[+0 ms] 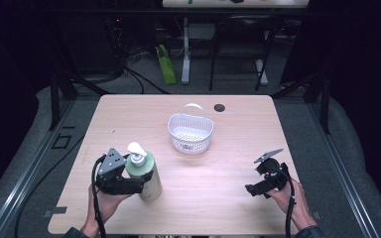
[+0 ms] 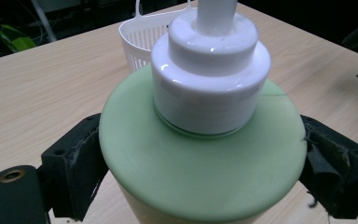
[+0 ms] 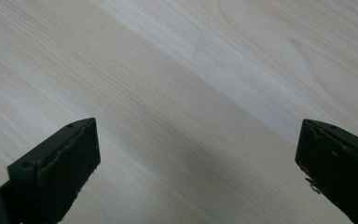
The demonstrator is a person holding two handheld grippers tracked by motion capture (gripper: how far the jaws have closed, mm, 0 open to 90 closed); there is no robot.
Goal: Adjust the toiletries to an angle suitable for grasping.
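Observation:
A pale green pump bottle [image 1: 146, 173] with a white pump head stands upright on the wooden table [image 1: 213, 183] at the front left. My left gripper [image 1: 140, 187] is shut on the bottle's body; in the left gripper view both black jaws press the sides of the bottle [image 2: 200, 163] just below its shoulder. A white perforated basket [image 1: 191, 143] with a handle sits mid-table behind the bottle, and its rim [image 2: 137, 32] shows past the pump. At the front right, my right gripper [image 1: 252, 190] is held low with its jaws wide apart above bare wood [image 3: 186, 93].
A small dark round hole [image 1: 220, 107] lies in the tabletop behind the basket. Dark floor, cables and table legs [image 1: 185, 54] lie beyond the far edge. Bare wood spreads between the two grippers.

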